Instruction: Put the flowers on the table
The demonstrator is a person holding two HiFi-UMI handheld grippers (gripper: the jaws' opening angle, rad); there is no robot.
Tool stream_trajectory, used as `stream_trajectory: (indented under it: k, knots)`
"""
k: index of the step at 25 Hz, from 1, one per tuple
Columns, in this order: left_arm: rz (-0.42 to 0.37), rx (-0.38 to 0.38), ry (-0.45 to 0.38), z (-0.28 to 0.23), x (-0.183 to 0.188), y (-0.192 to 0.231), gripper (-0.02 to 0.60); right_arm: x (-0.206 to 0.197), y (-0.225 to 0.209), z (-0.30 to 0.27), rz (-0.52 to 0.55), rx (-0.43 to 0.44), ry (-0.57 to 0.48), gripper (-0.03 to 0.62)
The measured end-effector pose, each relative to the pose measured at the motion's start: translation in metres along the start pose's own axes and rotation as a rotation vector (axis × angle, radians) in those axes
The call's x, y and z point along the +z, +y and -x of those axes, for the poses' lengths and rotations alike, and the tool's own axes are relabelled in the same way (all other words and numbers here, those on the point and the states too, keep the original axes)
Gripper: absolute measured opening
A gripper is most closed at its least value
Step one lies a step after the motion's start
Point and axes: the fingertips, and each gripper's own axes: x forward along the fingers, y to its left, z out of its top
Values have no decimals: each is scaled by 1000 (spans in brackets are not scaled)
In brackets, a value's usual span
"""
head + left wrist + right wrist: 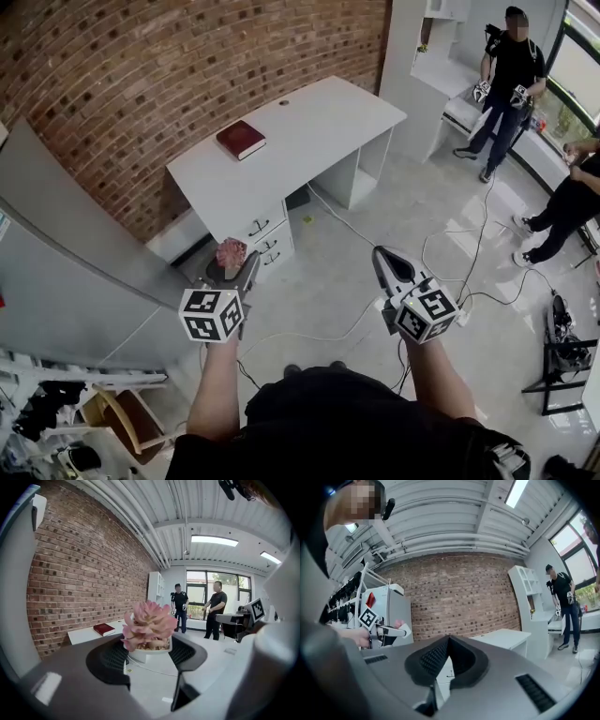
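Note:
A pink succulent flower [147,623] in a small white pot [146,655] sits between the jaws of my left gripper [147,660], which is shut on the pot. In the head view the flowers [230,253] ride in the left gripper [234,272] over the floor, short of the white table's [309,131] near corner. My right gripper [379,255] hangs to the right at the same height, shut with nothing in it. In the right gripper view its pads [440,654] meet at the tips of the gripper [448,640], and the table [506,637] stands ahead.
A red book [241,139] lies on the table's far left part. The table's drawers [262,234] face me. A grey cabinet [66,272] stands at my left, cables [469,253] cross the floor, and two people [511,84] stand at the back right by a white shelf [427,56].

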Motion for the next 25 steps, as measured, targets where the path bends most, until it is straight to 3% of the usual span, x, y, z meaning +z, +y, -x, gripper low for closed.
stream_trajectory:
  k: [13,20,25]
  knots:
    - [17,20,13,-5,-7,-17,265,6,-21,26,-85,33,-54,12]
    - [14,15,21,-12,-6,-46,265,0,-24,55,-47,58,2,12]
    - [18,-8,30,-26,-10,-52,265,-13,-43,58,-83,24,21,12]
